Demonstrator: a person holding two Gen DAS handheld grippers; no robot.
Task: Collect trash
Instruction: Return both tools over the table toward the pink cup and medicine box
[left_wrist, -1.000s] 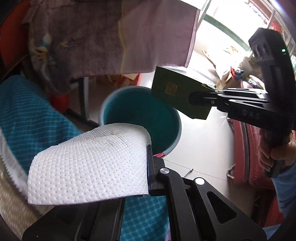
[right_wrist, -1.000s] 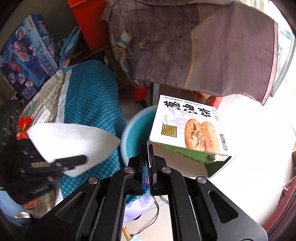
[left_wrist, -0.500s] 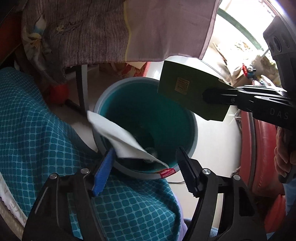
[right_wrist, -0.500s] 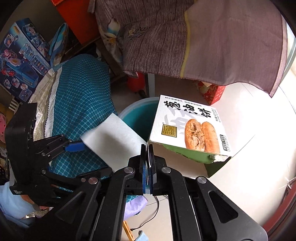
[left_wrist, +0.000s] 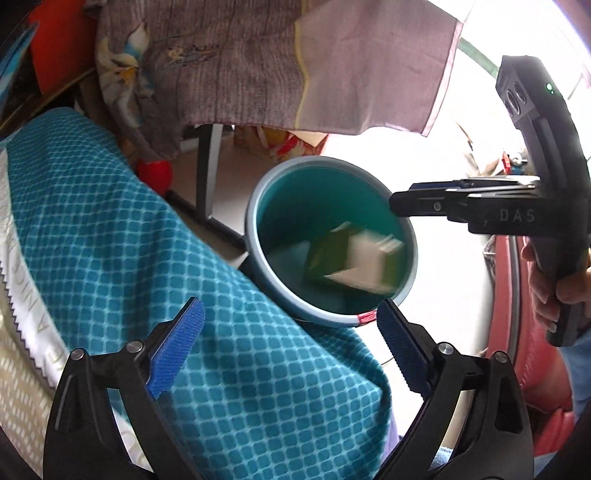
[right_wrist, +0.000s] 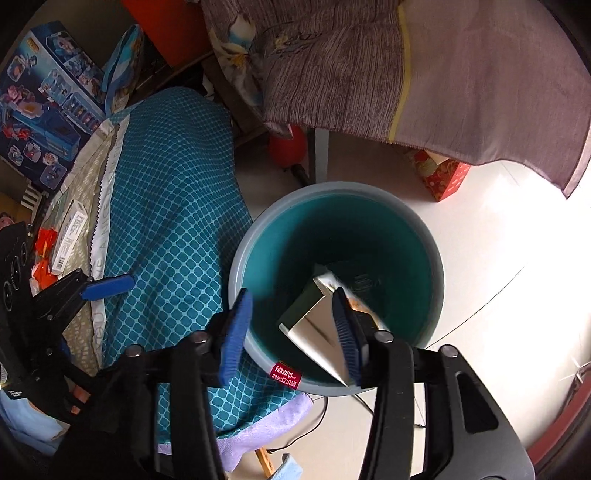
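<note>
A teal bin (left_wrist: 255, 221) stands on the floor beside a covered seat. Inside it a green and white food box (left_wrist: 354, 262) is blurred, tumbling loose. My left gripper (left_wrist: 290, 332) hangs over the bin's near rim, its jaws opening wide with nothing between them. My right gripper (left_wrist: 397, 199) reaches in from the right above the bin. In the right wrist view the right gripper (right_wrist: 291, 328) has its jaws opening; the box (right_wrist: 310, 317) lies below in the bin (right_wrist: 258, 229), free of the pads. One left pad (right_wrist: 110, 287) shows at left.
A teal checked cover (left_wrist: 147, 258) drapes the seat on the left, up against the bin. A purple-brown cloth (right_wrist: 406, 74) hangs behind. A red gift box (right_wrist: 443, 177) and a red ball (right_wrist: 288, 147) sit on the pale floor. Toy boxes (right_wrist: 40, 110) are stacked far left. A hand (left_wrist: 554, 295) holds the right gripper.
The left gripper opened and the white paper towel dropped from it toward the bin. The right gripper then opened and the food box fell into the bin. Both grippers moved lower.
</note>
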